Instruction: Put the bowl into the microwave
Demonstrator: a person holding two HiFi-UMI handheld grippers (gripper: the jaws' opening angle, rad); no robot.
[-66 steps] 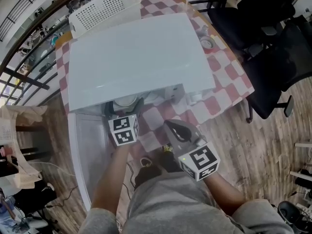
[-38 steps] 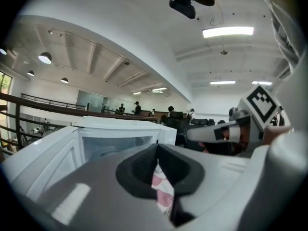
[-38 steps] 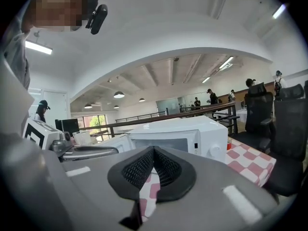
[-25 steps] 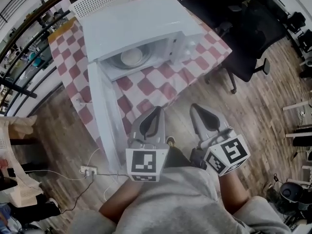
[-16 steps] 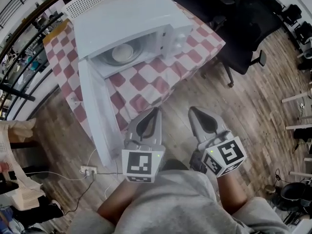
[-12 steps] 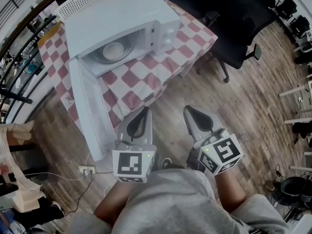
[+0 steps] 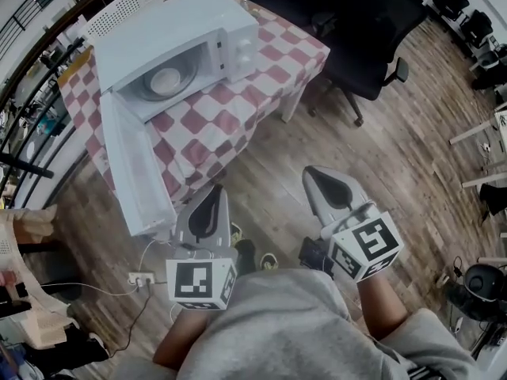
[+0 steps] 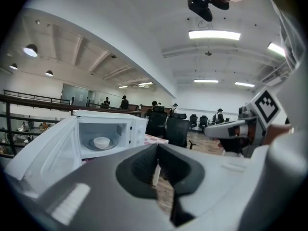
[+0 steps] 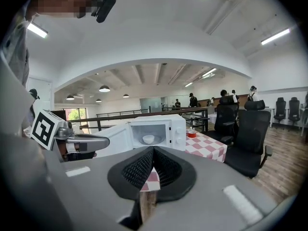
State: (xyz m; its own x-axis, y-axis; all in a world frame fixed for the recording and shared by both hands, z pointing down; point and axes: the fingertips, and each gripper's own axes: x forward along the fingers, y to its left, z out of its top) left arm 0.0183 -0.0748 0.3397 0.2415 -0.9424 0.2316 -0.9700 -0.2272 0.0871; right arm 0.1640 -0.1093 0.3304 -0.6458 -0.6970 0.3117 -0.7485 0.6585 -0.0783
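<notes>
**Both grippers draw back from the microwave [image 7: 170, 22]; the bowl [image 7: 165, 80] sits inside**

Pulled away from the oven mouth where the left gripper [image 7: 212, 192] was working a few seconds ago, both tools now hang over the wooden floor [image 7: 380, 157], well apart from the table and close to the person's body. The microwave, which filled the head view before, now looks small in the upper left of that view.

The left gripper's jaws are closed, pads meeting at the tips, with nothing between them. The right gripper [image 7: 313, 174] is the same: its jaws are together and empty, and a sliver of checkered cloth shows through the gap behind the tips. The two grippers lie side by side, both pointing toward the table, each with its marker cube toward the person.

The white bowl rests upright on the round turntable in the microwave's cavity. Both gripper views show it there, roughly central on the plate. The microwave door [image 7: 131, 169] is swung fully open to the left and reaches out past the table edge. The microwave stands on a red-and-white checkered tablecloth [image 7: 238, 105], with a white perforated basket [image 7: 115, 10] behind it.

A small red container [image 9: 191, 134] stands on the cloth to the right of the microwave. Black office chairs [image 7: 364, 30] stand just beyond the table's right side. A white power strip [image 7: 139, 278] lies on the floor below the open door, near the left gripper.
</notes>
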